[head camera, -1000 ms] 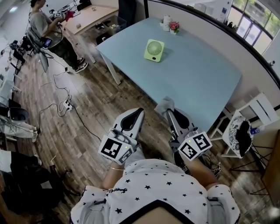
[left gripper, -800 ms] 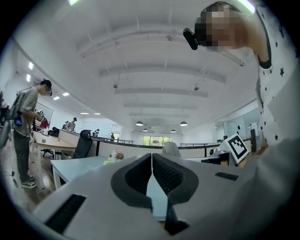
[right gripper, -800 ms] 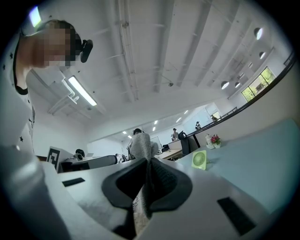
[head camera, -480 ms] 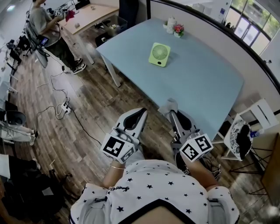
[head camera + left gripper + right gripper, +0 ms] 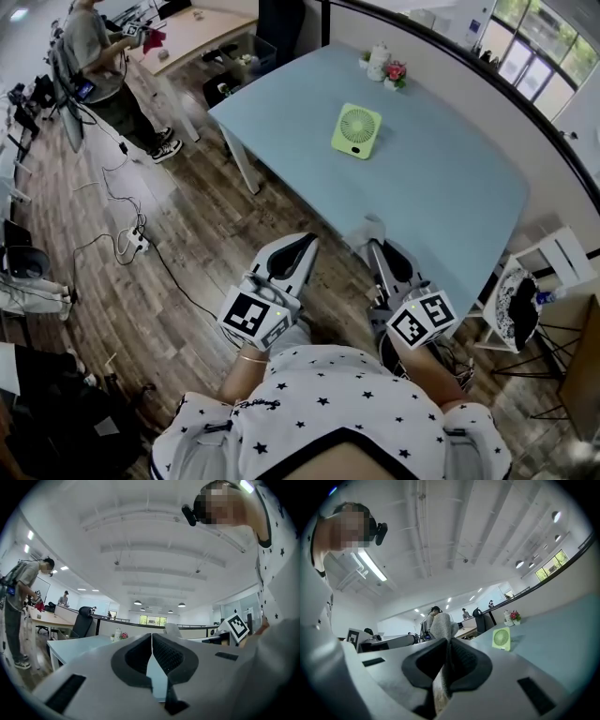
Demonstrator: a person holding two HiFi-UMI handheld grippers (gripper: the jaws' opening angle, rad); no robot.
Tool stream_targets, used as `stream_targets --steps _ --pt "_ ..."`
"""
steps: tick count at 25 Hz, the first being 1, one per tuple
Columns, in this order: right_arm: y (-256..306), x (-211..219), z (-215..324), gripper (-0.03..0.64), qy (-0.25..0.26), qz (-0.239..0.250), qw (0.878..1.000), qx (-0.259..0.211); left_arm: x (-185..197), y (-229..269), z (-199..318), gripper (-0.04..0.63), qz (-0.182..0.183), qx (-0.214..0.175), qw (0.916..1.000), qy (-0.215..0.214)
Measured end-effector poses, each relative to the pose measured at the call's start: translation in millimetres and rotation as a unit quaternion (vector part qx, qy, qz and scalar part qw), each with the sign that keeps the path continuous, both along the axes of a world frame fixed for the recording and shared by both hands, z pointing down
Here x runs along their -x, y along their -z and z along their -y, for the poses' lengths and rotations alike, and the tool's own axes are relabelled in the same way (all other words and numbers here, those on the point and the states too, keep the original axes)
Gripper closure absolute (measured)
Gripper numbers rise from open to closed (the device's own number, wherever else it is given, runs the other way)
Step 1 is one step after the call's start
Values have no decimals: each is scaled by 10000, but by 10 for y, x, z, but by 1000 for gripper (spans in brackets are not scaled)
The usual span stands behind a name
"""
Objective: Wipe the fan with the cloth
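Observation:
A small green square fan [image 5: 356, 131] [image 5: 502, 638] stands upright on the light blue table [image 5: 441, 187], toward its far side. My right gripper [image 5: 377, 246] [image 5: 448, 641] is held near the table's near edge, shut on a grey cloth [image 5: 371, 229] [image 5: 444, 626] that sticks up from its jaws. My left gripper [image 5: 306, 238] [image 5: 151, 637] hangs over the wooden floor to the left of the table, jaws pressed together with nothing between them. Both grippers are well short of the fan.
A white jar and a pink flower pot [image 5: 386, 66] stand at the table's far corner. A person [image 5: 98, 52] stands by a wooden desk [image 5: 192, 33] at the far left. Cables [image 5: 131, 234] lie on the floor. White chairs [image 5: 539, 281] stand at the right.
The table and fan have shifted right and slightly down in the head view as the head moved. Both grippers keep about the same pose, the cloth still held.

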State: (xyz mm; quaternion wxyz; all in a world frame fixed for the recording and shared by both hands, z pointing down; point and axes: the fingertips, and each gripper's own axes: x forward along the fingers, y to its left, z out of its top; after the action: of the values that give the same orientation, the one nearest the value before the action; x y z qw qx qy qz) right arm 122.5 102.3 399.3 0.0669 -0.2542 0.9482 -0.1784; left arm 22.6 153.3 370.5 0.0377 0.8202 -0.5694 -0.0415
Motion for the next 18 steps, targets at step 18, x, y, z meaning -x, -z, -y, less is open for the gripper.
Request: stream_targets --steps 18 --pt "-72 1074 288 595 -80 -200 9996 183 1098 -107 251 565 -109 110 9999 -12"
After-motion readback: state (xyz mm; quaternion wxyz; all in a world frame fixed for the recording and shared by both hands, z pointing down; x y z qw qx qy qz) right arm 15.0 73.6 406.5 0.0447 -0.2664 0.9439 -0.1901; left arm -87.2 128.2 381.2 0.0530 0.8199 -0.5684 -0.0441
